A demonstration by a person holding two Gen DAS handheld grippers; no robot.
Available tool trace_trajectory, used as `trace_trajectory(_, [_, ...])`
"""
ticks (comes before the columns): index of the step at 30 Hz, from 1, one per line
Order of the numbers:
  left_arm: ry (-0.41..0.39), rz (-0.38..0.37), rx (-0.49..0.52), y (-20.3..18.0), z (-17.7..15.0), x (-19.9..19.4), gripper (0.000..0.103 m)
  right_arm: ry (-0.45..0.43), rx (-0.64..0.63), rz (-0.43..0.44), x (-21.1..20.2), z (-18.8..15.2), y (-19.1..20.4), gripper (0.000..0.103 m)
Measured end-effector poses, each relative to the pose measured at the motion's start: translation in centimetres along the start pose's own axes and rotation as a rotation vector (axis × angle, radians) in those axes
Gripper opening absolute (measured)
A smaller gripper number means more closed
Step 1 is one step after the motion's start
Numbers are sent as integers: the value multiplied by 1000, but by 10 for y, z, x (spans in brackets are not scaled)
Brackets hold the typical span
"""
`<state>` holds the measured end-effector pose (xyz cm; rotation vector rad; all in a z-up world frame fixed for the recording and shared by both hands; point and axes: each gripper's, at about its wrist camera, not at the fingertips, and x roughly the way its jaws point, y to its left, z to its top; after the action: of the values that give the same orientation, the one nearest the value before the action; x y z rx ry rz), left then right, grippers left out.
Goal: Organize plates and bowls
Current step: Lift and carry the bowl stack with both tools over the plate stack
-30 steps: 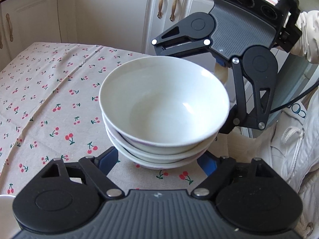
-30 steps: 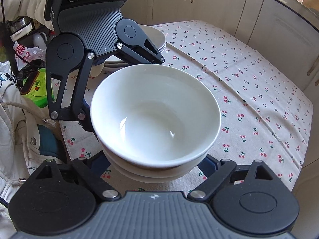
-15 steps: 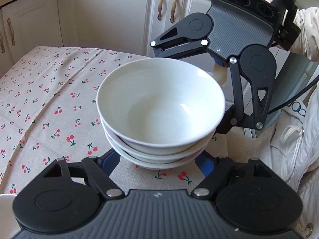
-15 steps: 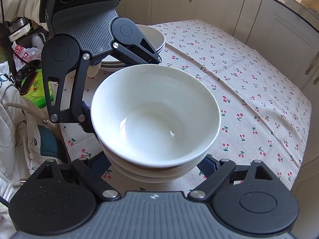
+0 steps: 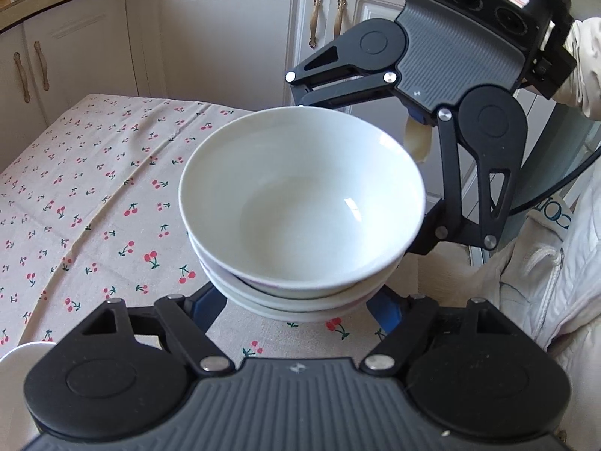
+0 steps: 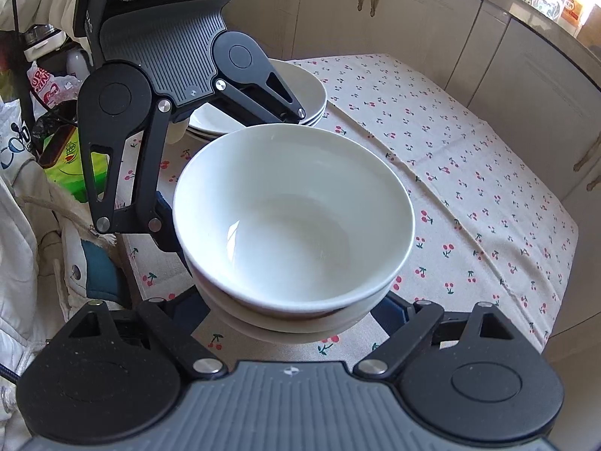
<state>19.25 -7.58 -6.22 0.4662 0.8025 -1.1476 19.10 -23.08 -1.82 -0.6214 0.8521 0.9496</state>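
Observation:
Three white bowls (image 5: 300, 203) are nested in one stack (image 6: 293, 218) over the near corner of the cherry-print tablecloth (image 5: 94, 195). My left gripper (image 5: 296, 302) is shut on the stack's lower bowls, its blue fingers (image 5: 208, 306) pressing in from both sides. From the opposite side my right gripper (image 6: 293, 319) clamps the same lower bowls with its blue fingers (image 6: 392, 312). Each gripper's black linkage rises behind the stack in the other's view. The fingertips are hidden under the bowls. The stack seems to hang just above the cloth.
A second pile of white plates and shallow bowls (image 6: 304, 86) sits on the table behind the left gripper. A white rim (image 5: 22, 357) shows at the lower left. White cabinets (image 5: 225, 37) stand behind the table. A person's white jacket (image 5: 556, 282) and a green box (image 6: 64, 173) are close by.
The left gripper's fingers drew in against the stack. Stack and left gripper rose slightly, so the table looks lower in the left view. The right view is nearly unchanged.

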Motion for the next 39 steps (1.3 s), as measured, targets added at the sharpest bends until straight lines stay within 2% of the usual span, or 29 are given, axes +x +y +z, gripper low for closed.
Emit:
trace_trajectory(12, [-30, 128, -55, 6, -27, -55, 80, -31, -144, 4, 9, 53, 16, 93])
trace_trajectory(25, [-33, 284, -129, 43, -64, -112, 80, -86, -283, 40, 56, 134, 21, 93])
trace_trajectory(34, [11, 313, -196, 73, -85, -106, 80, -65, -286, 97, 104, 160, 15, 93])
trace_trajectory(39, [24, 314, -217, 80, -89, -102, 79, -57, -264, 125, 116, 164, 13, 93])
